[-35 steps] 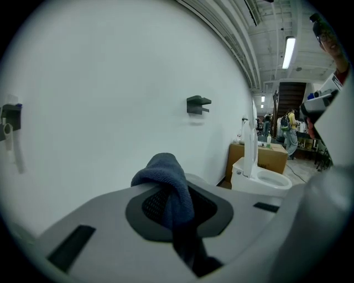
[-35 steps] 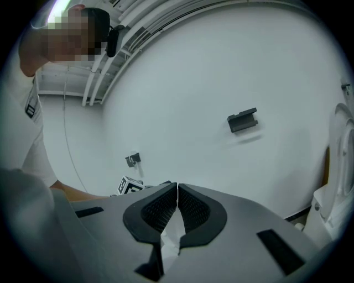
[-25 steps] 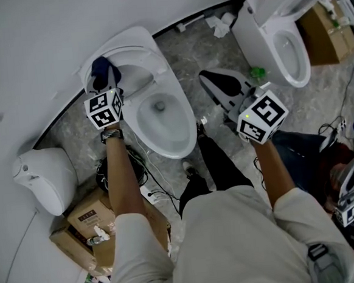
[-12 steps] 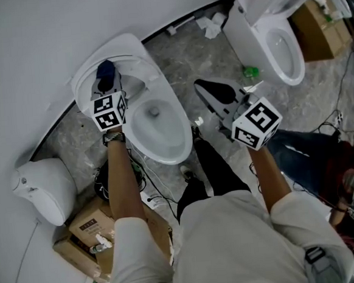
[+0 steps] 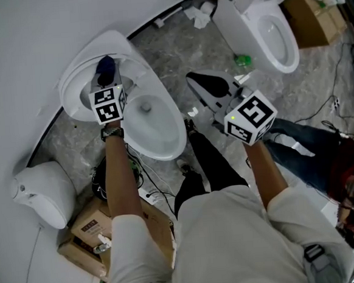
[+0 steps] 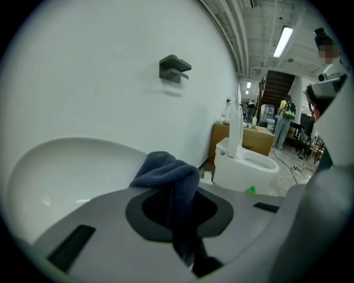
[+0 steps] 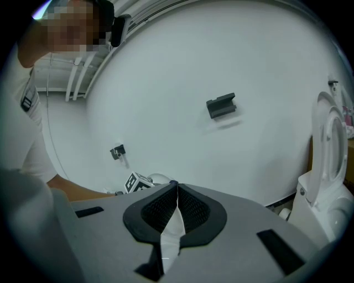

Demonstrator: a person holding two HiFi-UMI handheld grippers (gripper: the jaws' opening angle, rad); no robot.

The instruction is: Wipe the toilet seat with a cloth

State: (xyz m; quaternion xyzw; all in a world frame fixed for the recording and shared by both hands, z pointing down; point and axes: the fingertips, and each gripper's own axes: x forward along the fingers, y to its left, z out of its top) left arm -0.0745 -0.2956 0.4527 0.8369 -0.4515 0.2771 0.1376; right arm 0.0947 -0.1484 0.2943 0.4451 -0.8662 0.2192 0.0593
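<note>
A white toilet [image 5: 154, 118] stands at the left of the head view, its seat and lid [image 5: 78, 84] raised against the wall. My left gripper [image 5: 106, 79] is shut on a dark blue cloth [image 5: 105, 66] and holds it against the raised white part, above the bowl. In the left gripper view the cloth [image 6: 166, 174] bunches between the jaws of the left gripper [image 6: 176, 213], next to the curved white surface [image 6: 61, 168]. My right gripper [image 5: 195, 80] hovers over the floor to the right of the bowl. The right gripper [image 7: 176, 188] is shut and holds nothing.
A second toilet [image 5: 265, 21] stands at the upper right, with a green object [image 5: 241, 59] on the floor beside it. Cardboard boxes [image 5: 89, 233], cables and a white ceramic piece [image 5: 40, 185] lie at the lower left. The wall [image 7: 221, 61] carries a small dark bracket.
The head view has shifted. The left gripper has slid the cloth from the left edge of the raised part toward its middle. The right gripper stays shut and keeps its place beside the bowl.
</note>
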